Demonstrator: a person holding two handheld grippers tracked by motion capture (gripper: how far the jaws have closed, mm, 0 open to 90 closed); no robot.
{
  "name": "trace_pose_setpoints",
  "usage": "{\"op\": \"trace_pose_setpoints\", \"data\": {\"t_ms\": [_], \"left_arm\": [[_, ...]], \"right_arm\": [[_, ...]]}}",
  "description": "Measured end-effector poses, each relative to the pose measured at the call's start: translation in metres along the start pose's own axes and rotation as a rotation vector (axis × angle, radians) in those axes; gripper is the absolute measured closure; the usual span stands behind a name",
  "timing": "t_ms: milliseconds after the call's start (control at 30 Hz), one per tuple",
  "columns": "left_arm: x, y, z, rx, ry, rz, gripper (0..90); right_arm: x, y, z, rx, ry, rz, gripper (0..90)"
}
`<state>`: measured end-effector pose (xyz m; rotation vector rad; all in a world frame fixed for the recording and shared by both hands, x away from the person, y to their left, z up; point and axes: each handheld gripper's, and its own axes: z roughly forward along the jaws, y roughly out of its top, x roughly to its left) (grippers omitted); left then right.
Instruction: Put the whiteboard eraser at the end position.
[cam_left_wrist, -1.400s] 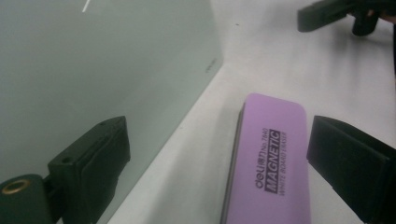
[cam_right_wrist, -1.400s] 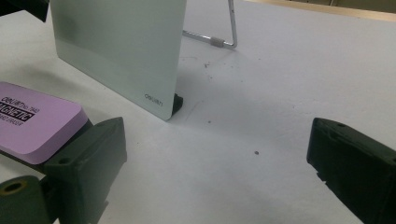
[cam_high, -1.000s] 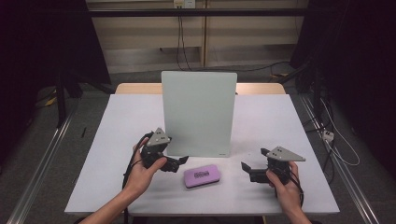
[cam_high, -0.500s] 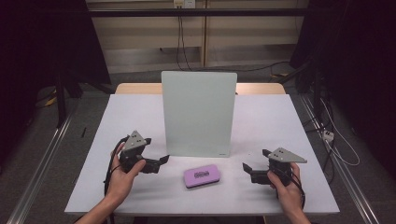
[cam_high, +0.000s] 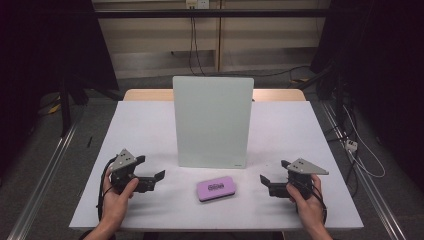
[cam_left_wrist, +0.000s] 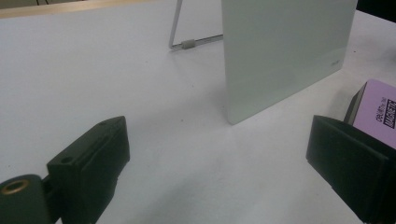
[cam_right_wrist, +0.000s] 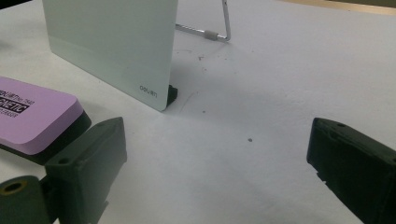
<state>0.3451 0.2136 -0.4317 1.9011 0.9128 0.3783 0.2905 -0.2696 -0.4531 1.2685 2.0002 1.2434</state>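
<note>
A pale green whiteboard (cam_high: 213, 121) stands upright on a wire stand in the middle of the white table (cam_high: 150, 125). In front of it lies a purple eraser (cam_high: 216, 188) with a black base. My left gripper (cam_high: 159, 176) rests on the table to the eraser's left, open and holding nothing. To the eraser's right sits my right gripper (cam_high: 263, 180), also open and empty. The left gripper view has the whiteboard (cam_left_wrist: 285, 51) ahead and the eraser (cam_left_wrist: 376, 109) at the right edge. In the right gripper view the eraser (cam_right_wrist: 32, 116) lies at the left below the whiteboard (cam_right_wrist: 112, 46).
The whiteboard's wire stand (cam_left_wrist: 187, 43) (cam_right_wrist: 215, 32) reaches back behind the board. A wooden strip (cam_high: 150, 94) runs along the table's far edge. Cables (cam_high: 350, 145) lie on the floor at the right, and floor rails run on both sides.
My left gripper has moved left and toward the table's front edge, away from the eraser. The right gripper has hardly moved.
</note>
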Motion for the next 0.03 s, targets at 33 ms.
{"op": "trace_pose_setpoints", "data": {"t_ms": [33], "left_arm": [[0.0006, 0.0002, -0.0002, 0.001, 0.000, -0.004, 6.1]], "right_arm": [[-0.0006, 0.0001, -0.0001, -0.001, -0.002, 0.000, 5.1]]}}
